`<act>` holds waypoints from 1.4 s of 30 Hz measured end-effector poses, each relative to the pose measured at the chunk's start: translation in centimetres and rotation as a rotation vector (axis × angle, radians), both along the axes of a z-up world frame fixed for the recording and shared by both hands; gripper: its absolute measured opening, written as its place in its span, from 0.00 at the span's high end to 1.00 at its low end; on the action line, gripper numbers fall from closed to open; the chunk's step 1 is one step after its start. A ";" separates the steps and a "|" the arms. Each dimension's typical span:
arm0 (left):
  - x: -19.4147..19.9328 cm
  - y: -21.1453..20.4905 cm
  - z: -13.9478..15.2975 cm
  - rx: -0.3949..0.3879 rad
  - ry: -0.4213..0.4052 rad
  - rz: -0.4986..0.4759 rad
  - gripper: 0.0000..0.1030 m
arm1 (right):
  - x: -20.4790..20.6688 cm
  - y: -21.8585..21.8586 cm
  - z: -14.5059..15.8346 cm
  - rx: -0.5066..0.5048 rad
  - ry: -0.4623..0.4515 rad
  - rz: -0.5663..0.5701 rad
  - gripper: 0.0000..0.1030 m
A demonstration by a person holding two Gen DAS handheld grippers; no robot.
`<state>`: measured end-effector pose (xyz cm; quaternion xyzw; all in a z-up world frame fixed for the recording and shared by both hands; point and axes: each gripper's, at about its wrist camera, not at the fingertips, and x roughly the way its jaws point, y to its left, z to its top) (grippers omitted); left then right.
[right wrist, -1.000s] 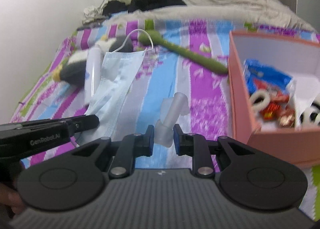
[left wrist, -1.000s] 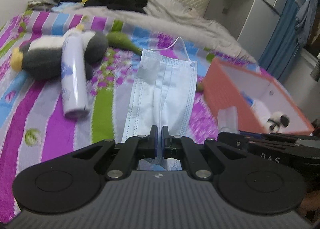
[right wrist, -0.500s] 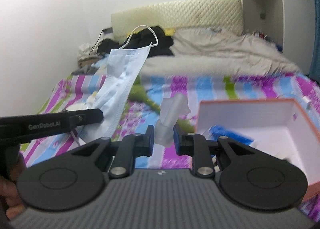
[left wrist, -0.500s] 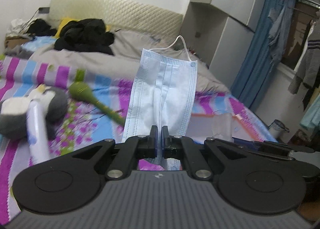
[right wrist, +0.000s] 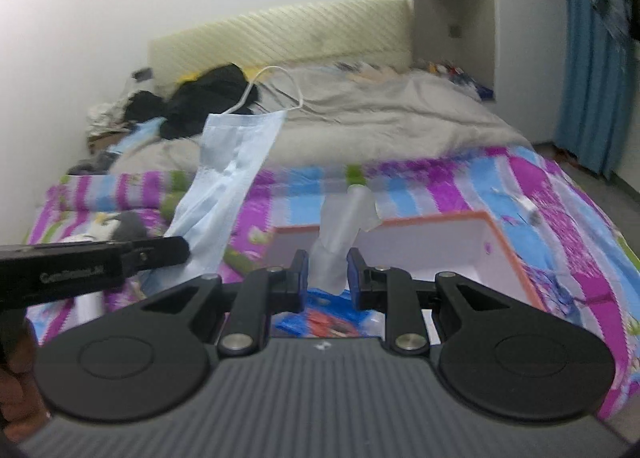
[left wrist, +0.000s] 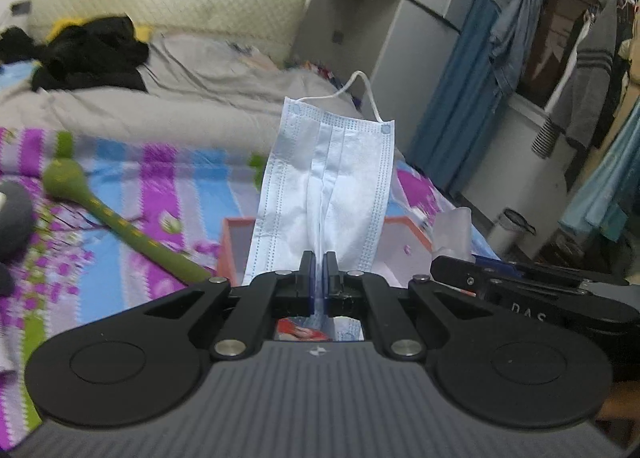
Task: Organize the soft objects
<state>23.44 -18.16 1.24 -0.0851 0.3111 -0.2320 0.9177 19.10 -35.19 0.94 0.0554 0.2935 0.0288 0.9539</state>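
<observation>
The left gripper (left wrist: 319, 272) pinches the blue mask (left wrist: 326, 185) upright; the right gripper (right wrist: 327, 278) clamps a clear plastic piece (right wrist: 340, 234) above the pink box (right wrist: 500, 234).

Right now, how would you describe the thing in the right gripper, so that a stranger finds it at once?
Start at the orange box on the striped bedspread. Above its near side the right gripper pinches a small translucent plastic piece. Unlike the pale blue face mask beside it, it is see-through and has no ear loops.

Pleated non-woven cloth face mask (left wrist: 325, 185); translucent soft plastic piece (right wrist: 340, 234); matt pink cardboard box (right wrist: 516, 258)
</observation>
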 end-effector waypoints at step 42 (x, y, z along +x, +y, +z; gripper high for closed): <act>0.4 -2.6 3.8 0.091 0.018 -0.119 0.37 | -3.0 -5.4 3.2 0.090 0.016 -0.152 0.63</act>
